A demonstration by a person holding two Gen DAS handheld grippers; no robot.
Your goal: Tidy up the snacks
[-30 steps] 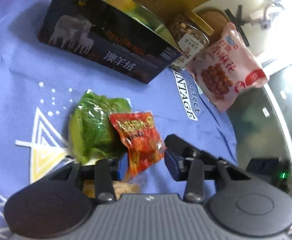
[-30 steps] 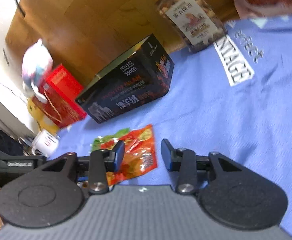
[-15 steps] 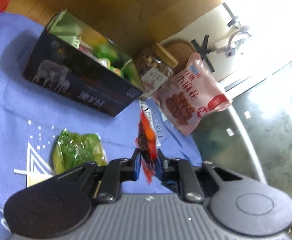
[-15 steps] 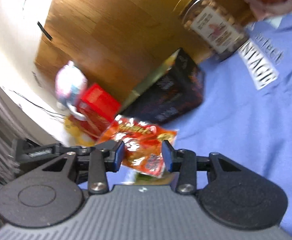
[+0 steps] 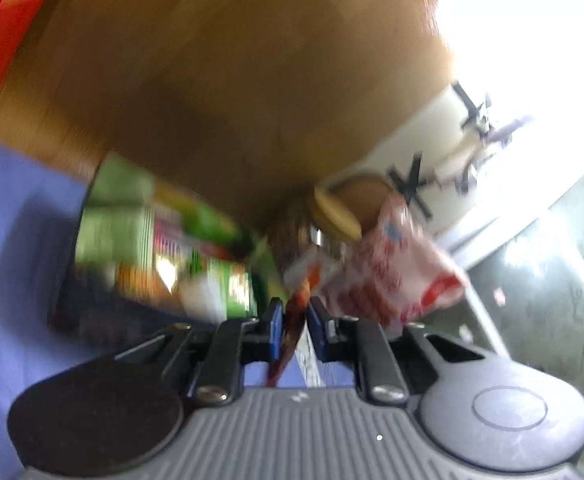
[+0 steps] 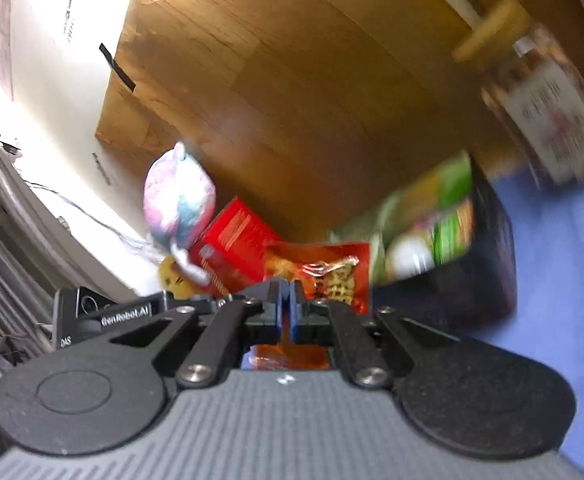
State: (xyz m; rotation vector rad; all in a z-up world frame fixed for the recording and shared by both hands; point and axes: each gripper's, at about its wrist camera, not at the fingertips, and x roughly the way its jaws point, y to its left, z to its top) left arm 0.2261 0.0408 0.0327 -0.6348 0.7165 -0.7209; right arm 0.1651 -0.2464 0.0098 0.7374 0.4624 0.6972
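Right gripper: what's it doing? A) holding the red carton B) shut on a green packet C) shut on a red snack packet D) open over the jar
C: the right gripper has its jaws pinched together on the lower edge of the red packet, held up in front of the dark box.

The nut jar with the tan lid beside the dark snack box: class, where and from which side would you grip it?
Grip the nut jar around its round labelled body, below the tan lid, coming from the open blue cloth side. The dark snack box blocks one flank. Both grippers hold red packets now.
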